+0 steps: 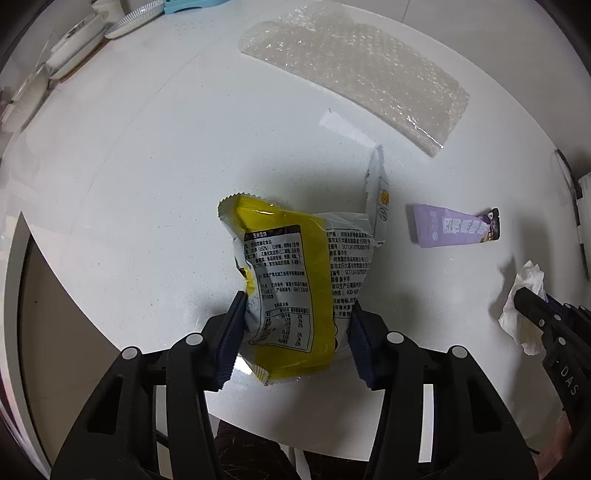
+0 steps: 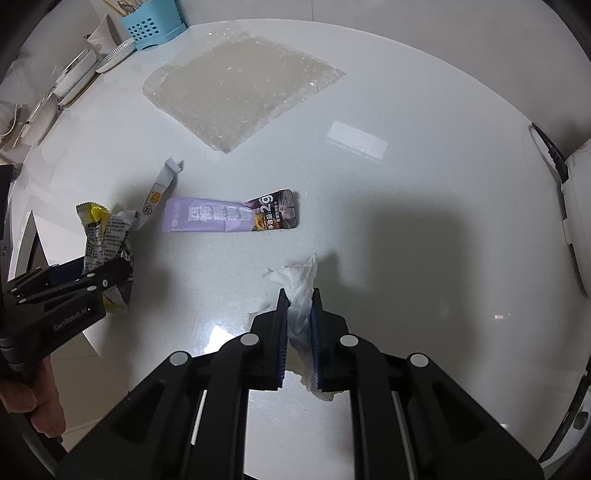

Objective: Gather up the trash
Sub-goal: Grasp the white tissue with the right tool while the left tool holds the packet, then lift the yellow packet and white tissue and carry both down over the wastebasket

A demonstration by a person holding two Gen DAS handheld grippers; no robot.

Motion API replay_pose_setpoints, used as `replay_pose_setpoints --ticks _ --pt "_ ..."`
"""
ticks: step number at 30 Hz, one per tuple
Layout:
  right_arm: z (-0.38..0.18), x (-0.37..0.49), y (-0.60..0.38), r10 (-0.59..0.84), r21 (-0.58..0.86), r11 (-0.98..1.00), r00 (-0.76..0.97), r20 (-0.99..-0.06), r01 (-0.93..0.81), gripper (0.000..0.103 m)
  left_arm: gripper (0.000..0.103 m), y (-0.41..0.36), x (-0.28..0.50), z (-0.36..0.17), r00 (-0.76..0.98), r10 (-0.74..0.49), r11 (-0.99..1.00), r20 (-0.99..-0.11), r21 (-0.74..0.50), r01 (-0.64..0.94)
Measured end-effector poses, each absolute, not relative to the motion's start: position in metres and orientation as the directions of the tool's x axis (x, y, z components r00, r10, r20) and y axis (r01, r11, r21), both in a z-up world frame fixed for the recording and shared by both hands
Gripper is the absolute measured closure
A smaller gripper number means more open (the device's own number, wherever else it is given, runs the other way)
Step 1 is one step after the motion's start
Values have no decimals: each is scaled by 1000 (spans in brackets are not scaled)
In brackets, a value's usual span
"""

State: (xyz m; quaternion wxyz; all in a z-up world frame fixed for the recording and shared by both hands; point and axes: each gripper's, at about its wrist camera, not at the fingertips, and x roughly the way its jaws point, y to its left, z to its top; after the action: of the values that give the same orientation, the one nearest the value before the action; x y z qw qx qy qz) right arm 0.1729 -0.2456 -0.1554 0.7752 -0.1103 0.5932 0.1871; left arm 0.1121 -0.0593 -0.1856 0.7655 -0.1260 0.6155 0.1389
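On the white table [image 1: 147,166], my left gripper [image 1: 298,300] is shut on a crumpled yellow snack wrapper [image 1: 284,258], its pads pressing both sides. From the right wrist view, that wrapper [image 2: 99,236] sticks up out of the left gripper [image 2: 123,267]. My right gripper [image 2: 299,293] is shut on a white tissue [image 2: 295,273]; its black tip [image 1: 528,297] shows on the tissue [image 1: 526,280] at the right edge of the left wrist view. A purple wrapper [image 2: 210,218] lies flat between both grippers. A thin white wrapper strip [image 2: 159,192] lies beside the yellow one.
A sheet of bubble wrap [image 2: 240,96] lies at the back of the table. A blue basket [image 2: 151,26] and stacked dishes [image 1: 74,40] line the back left. A white appliance [image 2: 580,221] stands at the right edge. The table's edge [image 1: 22,221] drops off at left.
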Motion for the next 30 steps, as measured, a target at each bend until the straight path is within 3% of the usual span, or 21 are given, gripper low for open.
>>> replay_pose_setpoints --ticks 3,6,10,30 --pt "-154 175 -247 167 58 905 227 -960 -421 93 61 -60 114 -186 201 74 931 -977 -5 -365" --pt "-152 172 -249 175 64 904 230 -957 -423 93 79 -59 114 -183 206 81 931 -975 0 -364" --pt "-145 167 -254 185 66 905 249 -951 -420 93 86 -59 115 -179 214 56 930 -975 -27 -366" --pt "-99 143 -276 224 99 948 409 -885 -303 93 87 -49 86 -128 375 59 957 -925 -55 -286"
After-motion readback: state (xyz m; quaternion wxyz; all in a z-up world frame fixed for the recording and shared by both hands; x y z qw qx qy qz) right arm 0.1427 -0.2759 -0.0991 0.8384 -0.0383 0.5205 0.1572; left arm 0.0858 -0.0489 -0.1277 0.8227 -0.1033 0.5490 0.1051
